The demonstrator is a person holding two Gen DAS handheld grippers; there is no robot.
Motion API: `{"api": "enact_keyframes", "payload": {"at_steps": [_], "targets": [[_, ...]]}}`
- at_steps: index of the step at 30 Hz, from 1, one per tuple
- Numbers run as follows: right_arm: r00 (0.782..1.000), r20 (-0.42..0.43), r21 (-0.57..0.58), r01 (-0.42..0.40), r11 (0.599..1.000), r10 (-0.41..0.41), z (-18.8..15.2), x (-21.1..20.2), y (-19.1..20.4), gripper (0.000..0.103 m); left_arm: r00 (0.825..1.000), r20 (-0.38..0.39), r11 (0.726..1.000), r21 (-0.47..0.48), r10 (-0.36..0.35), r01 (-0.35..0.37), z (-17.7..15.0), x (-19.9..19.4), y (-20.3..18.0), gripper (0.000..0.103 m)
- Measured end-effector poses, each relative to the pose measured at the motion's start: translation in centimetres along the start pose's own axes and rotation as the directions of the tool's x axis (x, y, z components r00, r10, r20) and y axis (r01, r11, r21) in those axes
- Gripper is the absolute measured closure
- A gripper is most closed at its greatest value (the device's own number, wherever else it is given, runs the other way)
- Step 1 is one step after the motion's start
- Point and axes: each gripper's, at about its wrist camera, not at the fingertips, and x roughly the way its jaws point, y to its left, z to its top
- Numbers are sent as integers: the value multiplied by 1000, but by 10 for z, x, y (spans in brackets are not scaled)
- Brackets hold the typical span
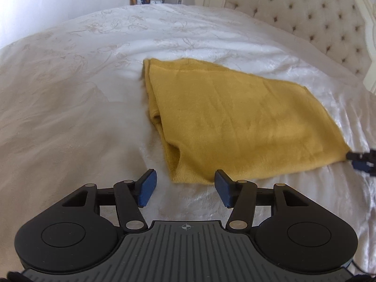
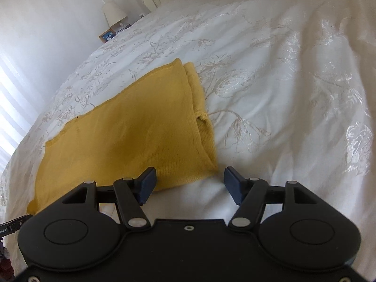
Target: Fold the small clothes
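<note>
While both grippers hover low over the bed [image 1: 70,98], a yellow garment [image 1: 235,122] lies folded flat on its white floral cover. Fingers of the left gripper [image 1: 185,186] stand apart, empty, at the garment's near corner. Those of the right gripper [image 2: 190,185] also stand apart, nothing between them, at the other near corner.
</note>
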Motion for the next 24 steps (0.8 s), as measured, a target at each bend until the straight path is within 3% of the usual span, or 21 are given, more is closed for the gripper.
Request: {"api": "enact_keyframes", "payload": {"at_steps": [3, 6, 11, 17, 21, 24], "targets": [[1000, 0, 4, 5, 1000, -5, -8, -2, -1, 35, 999, 46, 996, -86, 23, -19, 2, 3, 9, 50], [1000, -2, 13, 8, 1000, -8, -13, -4, -4, 35, 999, -27, 985, -165, 46, -50, 1, 18, 21, 51], [1000, -4, -11, 12, 1000, -12, -17, -5, -5, 35, 998, -21, 995, -77, 57, -59, -2, 14, 15, 50], [998, -23, -49, 53, 997, -54, -13, -6, 6, 35, 1000, 0, 996, -87, -6, 6, -6, 10, 25, 46], [997, 28, -81, 80, 993, -78, -5, -17, 24, 35, 999, 33, 996, -91, 3, 0, -3, 3, 27, 46], [994, 80, -143, 79, 986, -68, 5, -23, 49, 35, 993, 109, 997, -79, 33, -24, 3, -4, 24, 45]]}}
